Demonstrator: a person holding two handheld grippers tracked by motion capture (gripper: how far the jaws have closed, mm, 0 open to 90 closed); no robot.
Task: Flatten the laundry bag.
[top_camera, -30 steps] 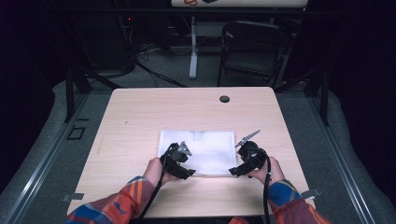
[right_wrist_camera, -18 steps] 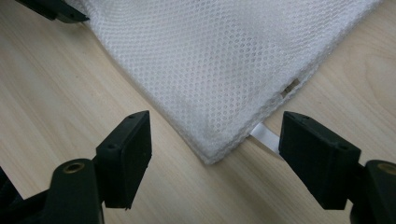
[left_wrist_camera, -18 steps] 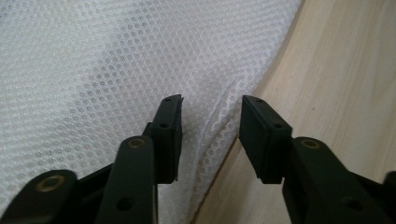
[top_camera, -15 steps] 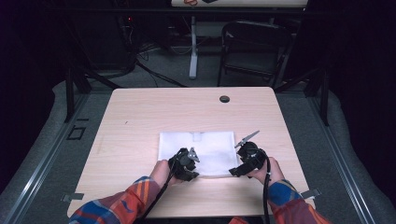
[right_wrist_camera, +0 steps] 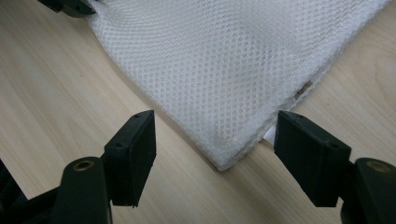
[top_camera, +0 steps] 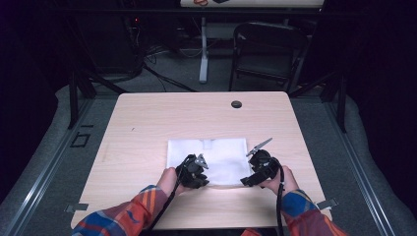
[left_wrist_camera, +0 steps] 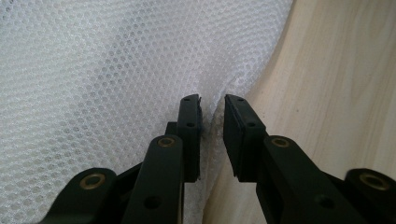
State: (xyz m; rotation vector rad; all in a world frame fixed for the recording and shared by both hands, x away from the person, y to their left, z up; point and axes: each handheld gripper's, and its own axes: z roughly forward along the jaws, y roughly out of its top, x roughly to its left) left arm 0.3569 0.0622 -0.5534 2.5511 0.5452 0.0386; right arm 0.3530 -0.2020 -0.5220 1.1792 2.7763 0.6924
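Left tongs [left_wrist_camera: 212, 121] pinch mesh cloth [left_wrist_camera: 102, 70] edge; right tongs [right_wrist_camera: 215, 149] gape round corner.

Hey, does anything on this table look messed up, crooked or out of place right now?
Nothing serious. The white mesh cloth lies flat and roughly square on the table. The one irregularity is its near edge, bunched into a small ridge between the left gripper jaws. No spills or damage visible.

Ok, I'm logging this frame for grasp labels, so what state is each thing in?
White mesh cloth: folded flat on the table, near edge pinched.
Left gripper: jaws nearly closed on the cloth's edge.
Right gripper: jaws wide open, straddling the cloth's near corner, not touching it.
Table: bare light wood around the cloth.
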